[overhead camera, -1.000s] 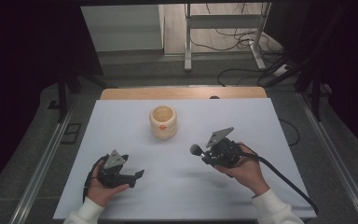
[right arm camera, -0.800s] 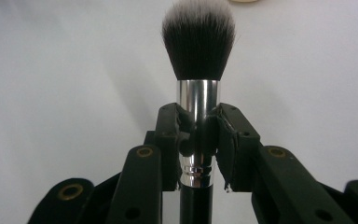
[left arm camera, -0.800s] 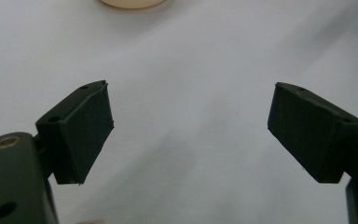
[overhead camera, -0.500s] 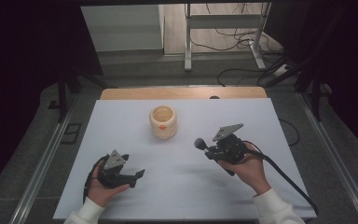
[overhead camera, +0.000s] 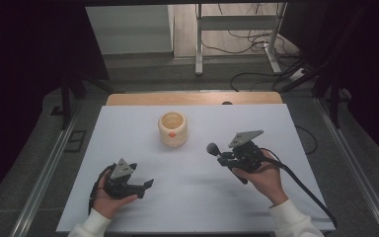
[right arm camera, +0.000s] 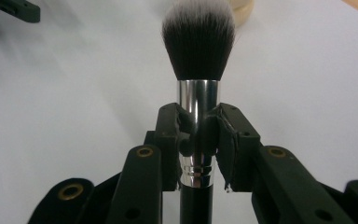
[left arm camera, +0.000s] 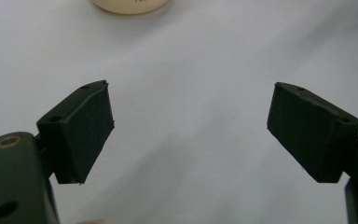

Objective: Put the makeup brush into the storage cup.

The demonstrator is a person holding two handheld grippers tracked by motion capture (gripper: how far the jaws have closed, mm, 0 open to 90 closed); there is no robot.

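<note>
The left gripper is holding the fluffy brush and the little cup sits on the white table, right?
Not quite. The right gripper holds the brush, as the right gripper view shows. The left gripper is open. The cup does sit on the white table.

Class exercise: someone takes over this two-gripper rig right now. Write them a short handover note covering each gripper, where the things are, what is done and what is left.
Right gripper: shut on the makeup brush at its silver collar, bristles pointing toward the cup.
Left gripper: open, nothing between its pads, resting low on the white table.
Cream cup: upright at the table's middle, far side, with an orange mark on its wall, untouched.
Done: brush picked up.
Left: probably carrying the brush to the cup and setting it in; the left gripper could steady the cup.
</note>
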